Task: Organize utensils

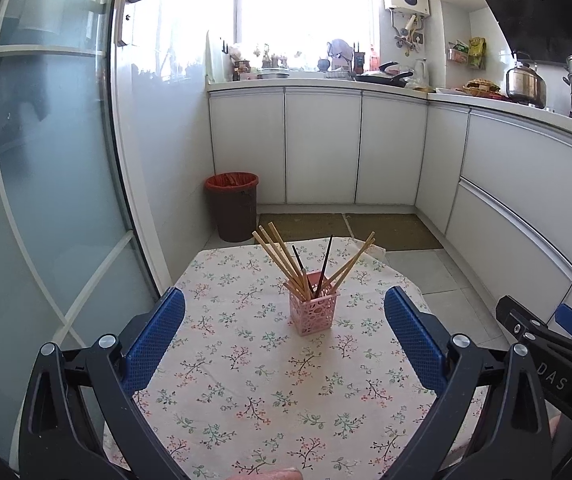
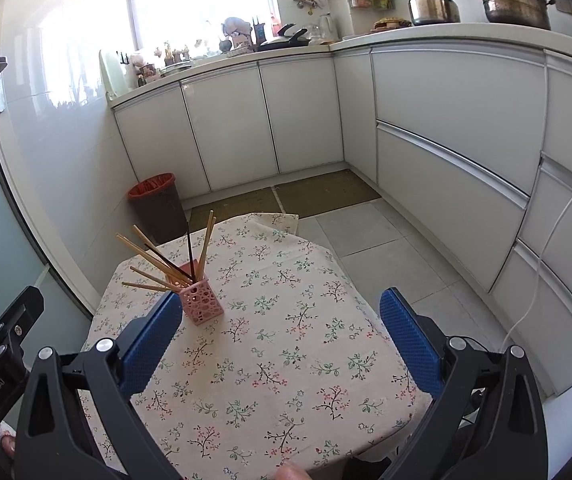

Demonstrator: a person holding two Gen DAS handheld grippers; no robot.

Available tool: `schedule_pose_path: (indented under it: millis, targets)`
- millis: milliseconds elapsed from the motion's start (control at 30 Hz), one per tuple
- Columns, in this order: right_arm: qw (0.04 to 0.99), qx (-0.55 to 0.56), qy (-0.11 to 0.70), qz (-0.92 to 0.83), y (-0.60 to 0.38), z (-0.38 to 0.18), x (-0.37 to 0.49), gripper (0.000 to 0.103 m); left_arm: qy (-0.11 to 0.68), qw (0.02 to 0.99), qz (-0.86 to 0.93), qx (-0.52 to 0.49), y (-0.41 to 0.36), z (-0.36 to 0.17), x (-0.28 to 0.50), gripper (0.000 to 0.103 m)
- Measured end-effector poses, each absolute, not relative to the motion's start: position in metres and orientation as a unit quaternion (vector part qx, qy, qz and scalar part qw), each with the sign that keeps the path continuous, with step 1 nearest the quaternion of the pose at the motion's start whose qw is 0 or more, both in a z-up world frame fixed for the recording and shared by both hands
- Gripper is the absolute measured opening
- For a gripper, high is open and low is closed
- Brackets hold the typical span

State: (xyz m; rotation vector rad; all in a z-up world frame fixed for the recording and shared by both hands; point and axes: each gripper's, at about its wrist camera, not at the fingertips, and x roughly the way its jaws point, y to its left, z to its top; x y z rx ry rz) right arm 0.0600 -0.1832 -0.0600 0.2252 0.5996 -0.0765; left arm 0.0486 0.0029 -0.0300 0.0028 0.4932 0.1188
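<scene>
My left claw (image 1: 284, 312) is released, its blue pads (image 1: 157, 334) spread wide with nothing between them, hovering over the near part of the table. Straight ahead of it, framed between the two pads but apart from both, stands the pink holder (image 1: 313, 307) on the floral tablecloth (image 1: 246, 392). Wooden chopsticks (image 1: 280, 258) and a couple of dark ones fan out of its top, some leaning left, some right.

My right claw (image 2: 280, 314) is released too, empty, pads (image 2: 409, 344) wide apart. From there the pink holder (image 2: 201, 302) sits ahead and to the left, just past my left pad, with the chopsticks (image 2: 154, 260) splaying away to the left. In the left wrist view the right claw (image 1: 545, 332) shows at the right edge, beside the table.

Beyond the table's far edge, a brown bin (image 1: 233, 206) with a red liner stands on the floor against the white cabinets (image 1: 321, 144).
</scene>
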Motion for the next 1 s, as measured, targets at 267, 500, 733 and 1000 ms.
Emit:
schedule_pose_path:
  millis: [267, 500, 733, 1000]
  targets:
    - [0.948, 0.116, 0.296, -0.036, -0.1853, -0.0601, 0.0594, 0.096, 0.253, 0.966, 0.061, -0.003, 0.0039, -0.0317, 0.0508, 0.096]
    - [0.947, 0.119, 0.296, -0.035, -0.1868, -0.059, 0.0586, 0.096, 0.254, 0.965, 0.06, -0.003, 0.0047, -0.0319, 0.0514, 0.096]
    - [0.946, 0.12, 0.299, -0.032, -0.1856, -0.0592, 0.0587, 0.096, 0.256, 0.965, 0.062, -0.004, 0.0054, -0.0327, 0.0519, 0.096]
    - [0.946, 0.12, 0.3, -0.03, -0.1838, -0.0588, 0.0588, 0.096, 0.258, 0.964, 0.064, -0.005, 0.0072, -0.0331, 0.0533, 0.096]
